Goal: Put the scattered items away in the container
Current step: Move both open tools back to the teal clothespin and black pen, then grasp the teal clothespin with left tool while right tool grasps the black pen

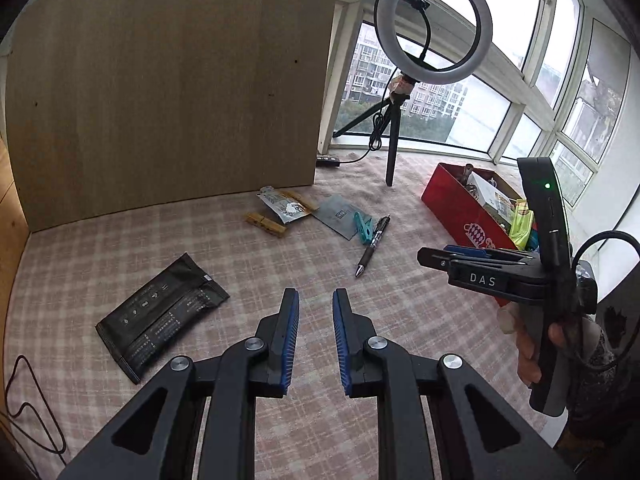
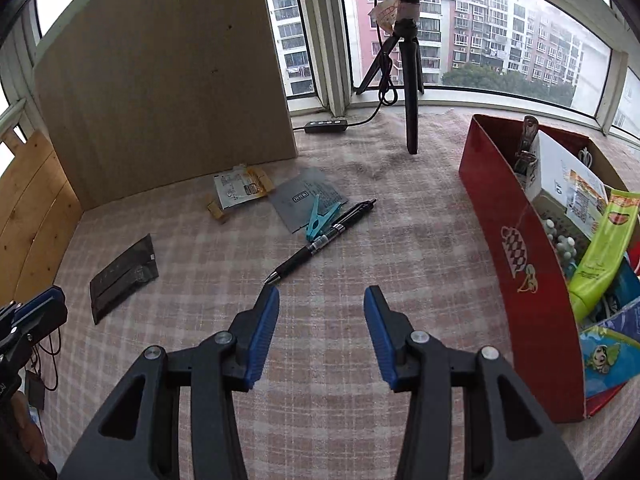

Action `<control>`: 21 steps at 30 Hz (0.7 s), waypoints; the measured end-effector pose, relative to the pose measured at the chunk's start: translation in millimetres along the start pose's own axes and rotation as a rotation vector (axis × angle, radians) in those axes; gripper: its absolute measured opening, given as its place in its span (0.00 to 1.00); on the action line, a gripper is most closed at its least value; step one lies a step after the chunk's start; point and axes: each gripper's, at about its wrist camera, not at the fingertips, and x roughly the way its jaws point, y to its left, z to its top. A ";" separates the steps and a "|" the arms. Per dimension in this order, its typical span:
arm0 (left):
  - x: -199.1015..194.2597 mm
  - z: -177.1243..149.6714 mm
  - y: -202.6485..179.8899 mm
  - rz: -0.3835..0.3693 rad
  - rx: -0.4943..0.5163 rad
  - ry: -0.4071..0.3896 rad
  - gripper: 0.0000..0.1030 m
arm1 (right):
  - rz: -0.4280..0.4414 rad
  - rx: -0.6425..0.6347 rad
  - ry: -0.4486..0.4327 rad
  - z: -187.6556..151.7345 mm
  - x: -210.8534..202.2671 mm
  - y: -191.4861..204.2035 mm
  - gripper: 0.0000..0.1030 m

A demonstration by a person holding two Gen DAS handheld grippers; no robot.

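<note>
Your right gripper (image 2: 322,300) hung half-open and empty just short of the pen (image 2: 320,242), left gripper (image 1: 316,304) narrowly parted, also empty; pinching its slim tip could have flicked it away from the red box (image 2: 508,216).

The left wrist view looks forward and down along its own claw (image 1: 316,300), from above the near middle of the checked cloth (image 1: 168,240), with the right claw (image 1: 430,258) at its right edge. The right wrist view looks down along the right claw (image 2: 322,298) from nearer the red box (image 2: 516,240) at right. Both share the pen (image 1: 372,246) (image 2: 320,242), the black packet (image 1: 160,312) (image 2: 120,280), the wooden board (image 1: 172,88) (image 2: 168,80) and the far windows (image 1: 420,96) (image 2: 500,40).
</note>
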 end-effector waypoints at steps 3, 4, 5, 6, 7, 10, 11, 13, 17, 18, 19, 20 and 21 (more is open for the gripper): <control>8.9 3.1 6.7 0.009 -0.012 0.000 0.16 | -0.009 0.007 0.022 5.7 20.5 7.3 0.42; 11.1 4.0 9.5 0.007 -0.022 -0.001 0.16 | -0.017 0.006 0.024 7.1 26.4 10.0 0.42; 13.5 4.8 12.0 0.008 -0.029 -0.002 0.16 | -0.028 0.004 0.030 8.7 32.3 12.5 0.42; 16.4 5.4 14.7 0.008 -0.035 0.000 0.16 | -0.037 0.000 0.041 10.6 38.9 14.9 0.42; 19.5 5.9 16.6 0.009 -0.040 0.003 0.16 | -0.042 -0.001 0.050 12.5 45.1 16.7 0.42; 29.8 7.1 22.2 0.006 -0.050 0.015 0.16 | -0.047 0.007 0.080 16.2 63.2 20.6 0.42; 32.8 7.3 23.8 0.003 -0.054 0.018 0.16 | -0.053 0.007 0.087 17.5 68.6 21.5 0.42; 39.6 8.8 27.8 -0.001 -0.064 0.025 0.16 | -0.068 0.001 0.103 19.3 79.7 24.3 0.42; 52.3 13.4 34.7 -0.013 -0.085 0.034 0.16 | -0.107 -0.029 0.138 22.1 98.2 29.9 0.42; 56.0 15.2 35.5 -0.015 -0.087 0.037 0.16 | -0.117 -0.047 0.133 22.4 100.1 31.8 0.44; 59.3 16.5 36.0 -0.017 -0.089 0.039 0.16 | -0.134 -0.072 0.120 22.5 100.4 33.8 0.46; 63.1 18.0 36.4 -0.020 -0.090 0.042 0.16 | -0.143 -0.089 0.119 22.3 101.6 34.6 0.47; 66.6 19.6 36.1 -0.024 -0.091 0.045 0.16 | -0.136 -0.086 0.118 22.6 101.0 32.9 0.47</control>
